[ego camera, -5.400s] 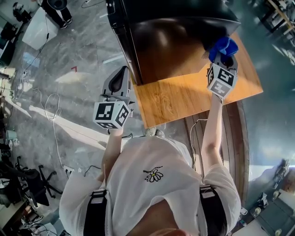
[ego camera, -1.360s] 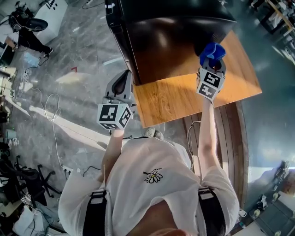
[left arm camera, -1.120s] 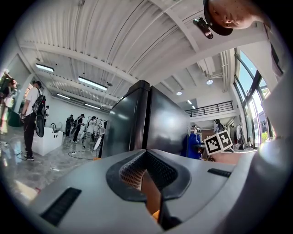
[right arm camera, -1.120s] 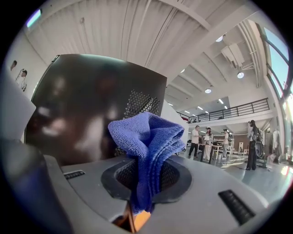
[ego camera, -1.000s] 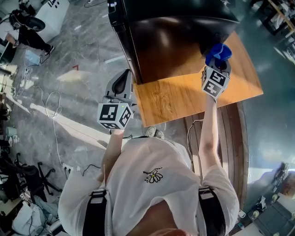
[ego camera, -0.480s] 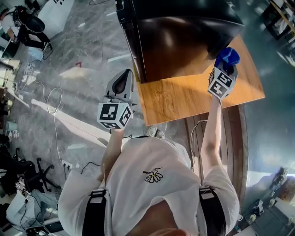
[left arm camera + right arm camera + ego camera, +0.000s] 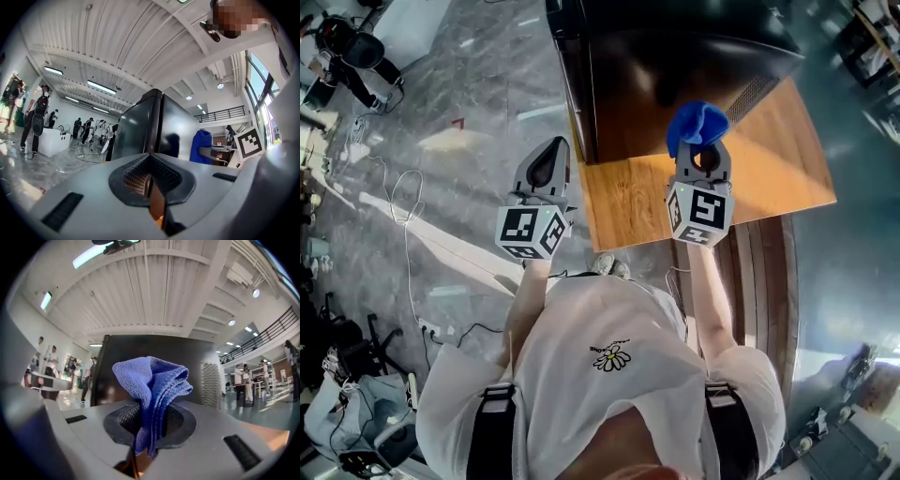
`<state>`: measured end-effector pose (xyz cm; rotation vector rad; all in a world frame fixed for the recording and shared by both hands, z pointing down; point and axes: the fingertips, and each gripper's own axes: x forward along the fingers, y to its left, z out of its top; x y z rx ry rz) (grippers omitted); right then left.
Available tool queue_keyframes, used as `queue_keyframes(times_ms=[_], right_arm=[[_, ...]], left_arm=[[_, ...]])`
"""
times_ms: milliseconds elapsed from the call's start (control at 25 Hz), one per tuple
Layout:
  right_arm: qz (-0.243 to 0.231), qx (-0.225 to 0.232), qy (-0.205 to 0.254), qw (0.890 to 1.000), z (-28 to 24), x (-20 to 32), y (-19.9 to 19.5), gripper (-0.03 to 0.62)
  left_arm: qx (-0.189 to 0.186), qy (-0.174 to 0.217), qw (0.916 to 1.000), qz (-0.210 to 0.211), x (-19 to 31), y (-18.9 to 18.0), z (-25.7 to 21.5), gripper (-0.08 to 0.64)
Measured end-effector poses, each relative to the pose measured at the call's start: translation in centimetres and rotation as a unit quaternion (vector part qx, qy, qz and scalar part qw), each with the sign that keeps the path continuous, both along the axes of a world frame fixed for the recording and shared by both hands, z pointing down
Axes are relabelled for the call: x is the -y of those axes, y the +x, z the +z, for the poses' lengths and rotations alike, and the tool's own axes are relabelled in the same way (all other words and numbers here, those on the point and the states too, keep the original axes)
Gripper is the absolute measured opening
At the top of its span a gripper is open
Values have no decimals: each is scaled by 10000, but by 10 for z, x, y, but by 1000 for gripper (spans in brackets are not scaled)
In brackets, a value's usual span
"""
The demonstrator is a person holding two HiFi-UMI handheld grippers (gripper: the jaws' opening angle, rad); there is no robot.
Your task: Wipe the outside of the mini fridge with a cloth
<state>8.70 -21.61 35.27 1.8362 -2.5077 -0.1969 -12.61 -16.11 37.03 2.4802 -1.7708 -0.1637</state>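
The black mini fridge [image 7: 675,66] stands on a wooden table [image 7: 769,169]; its glossy side faces me. My right gripper [image 7: 701,148] is shut on a bunched blue cloth [image 7: 696,124], held just off the fridge's near side, over the table. The right gripper view shows the blue cloth [image 7: 152,390] pinched between the jaws, with the mini fridge [image 7: 154,369] close behind. My left gripper [image 7: 546,169] hangs left of the table's corner, shut and empty. In the left gripper view the mini fridge [image 7: 150,126] stands ahead and the blue cloth [image 7: 202,145] to its right.
The table's near edge [image 7: 619,239] runs between my grippers. Grey floor [image 7: 441,141] with cables [image 7: 403,234] lies to the left. People and white benches stand far off [image 7: 37,126]. Wooden slats [image 7: 769,281] sit at the right below the table.
My right gripper with the cloth has pulled left and back toward me, away from the fridge's right corner. The left gripper has stayed in place.
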Motion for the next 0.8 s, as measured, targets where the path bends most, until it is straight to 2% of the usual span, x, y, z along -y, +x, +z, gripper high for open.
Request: queue_keyframes(times_ms=[160,400,600,800], right_arm=[[-849,-75,-196,9962,16,-19,-77,71],[-1539,-199,-143,9878,19,-27,-150,71],[-1738,-396,-179,9838,30,-21,-185,72],[-1717,-520,-284,9834,38,-13,-185,72]], left_arm=[[-23,-17,10000,-17,-4,-2,2,5],[-43,-33,9999,-128,-7,-15,5,5],[-52,-60,9998,-181,-9,-24,9,5],[-49,-76,9998,-178,-11,-23,9,5]])
